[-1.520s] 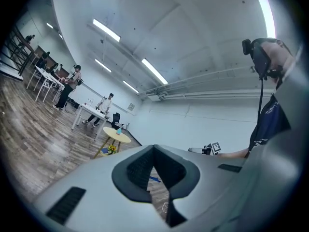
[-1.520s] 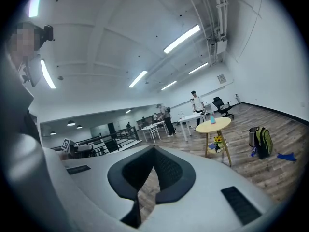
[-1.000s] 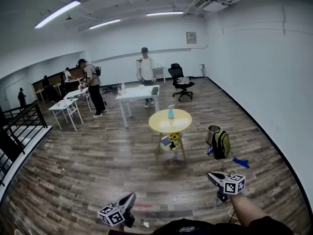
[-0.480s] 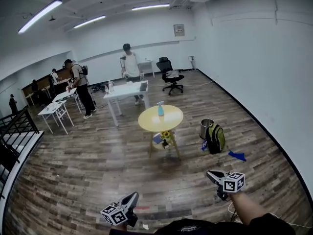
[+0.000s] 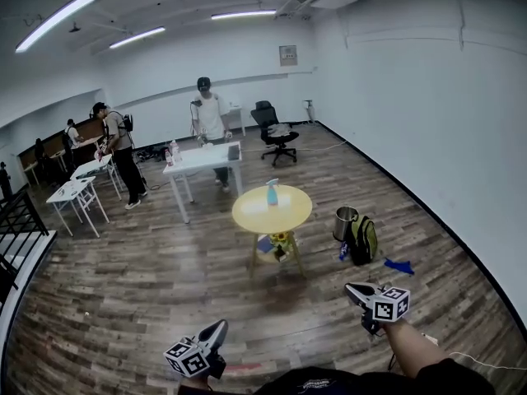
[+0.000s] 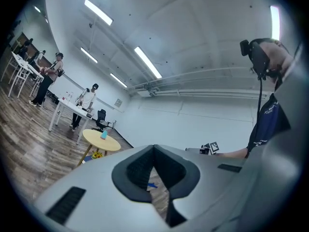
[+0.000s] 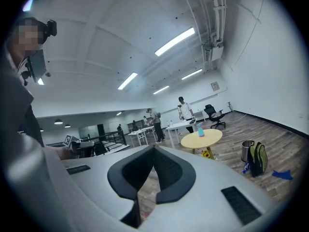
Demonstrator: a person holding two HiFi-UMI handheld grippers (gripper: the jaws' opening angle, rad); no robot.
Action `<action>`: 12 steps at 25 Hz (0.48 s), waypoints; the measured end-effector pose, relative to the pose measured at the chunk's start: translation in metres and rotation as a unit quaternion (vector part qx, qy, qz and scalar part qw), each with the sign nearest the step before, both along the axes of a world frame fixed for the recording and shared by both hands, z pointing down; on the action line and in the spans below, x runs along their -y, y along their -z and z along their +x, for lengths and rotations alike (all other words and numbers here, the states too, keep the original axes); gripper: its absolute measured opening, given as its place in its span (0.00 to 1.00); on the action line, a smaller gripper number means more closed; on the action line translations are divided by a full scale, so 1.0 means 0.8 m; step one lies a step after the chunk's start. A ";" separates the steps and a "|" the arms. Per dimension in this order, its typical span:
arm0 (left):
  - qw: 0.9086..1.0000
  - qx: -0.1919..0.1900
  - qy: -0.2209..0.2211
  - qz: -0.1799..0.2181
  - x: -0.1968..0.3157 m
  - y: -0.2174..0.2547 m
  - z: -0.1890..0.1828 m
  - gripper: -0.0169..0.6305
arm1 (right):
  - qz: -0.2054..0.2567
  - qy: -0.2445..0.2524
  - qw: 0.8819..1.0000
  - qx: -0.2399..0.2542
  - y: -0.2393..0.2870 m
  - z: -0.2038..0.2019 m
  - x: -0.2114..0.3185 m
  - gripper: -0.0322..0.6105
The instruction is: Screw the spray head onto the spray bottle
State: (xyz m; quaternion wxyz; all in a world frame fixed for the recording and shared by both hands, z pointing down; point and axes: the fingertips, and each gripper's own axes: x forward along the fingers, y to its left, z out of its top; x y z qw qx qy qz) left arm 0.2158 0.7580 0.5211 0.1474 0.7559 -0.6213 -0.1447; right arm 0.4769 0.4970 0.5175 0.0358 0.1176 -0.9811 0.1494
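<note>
A blue spray bottle (image 5: 272,192) with a white spray head stands upright near the far edge of a round yellow table (image 5: 284,215), several steps ahead of me. The bottle also shows small in the left gripper view (image 6: 103,135) and the right gripper view (image 7: 201,132). My left gripper (image 5: 219,332) hangs low at the bottom left, shut and empty. My right gripper (image 5: 356,290) is held out at the lower right, also shut with nothing in it. Both are far from the table.
A green backpack (image 5: 361,239) and a metal bin (image 5: 344,223) stand on the wooden floor right of the table; a blue cloth (image 5: 400,265) lies further right. A white desk (image 5: 202,160), an office chair (image 5: 272,130) and several people are behind.
The view has moved toward the round table, which now looks nearer and larger. Both grippers keep about the same places in the picture and stay shut.
</note>
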 end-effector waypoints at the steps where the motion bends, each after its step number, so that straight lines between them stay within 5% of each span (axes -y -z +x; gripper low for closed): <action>1: 1.000 0.003 -0.002 0.000 0.001 0.000 -0.019 0.04 | 0.001 -0.003 1.000 0.000 0.001 -0.018 0.000 0.06; 12: 1.000 0.014 0.023 -0.006 0.072 0.003 -0.162 0.04 | 0.005 0.002 1.000 0.001 0.003 -0.149 0.081 0.06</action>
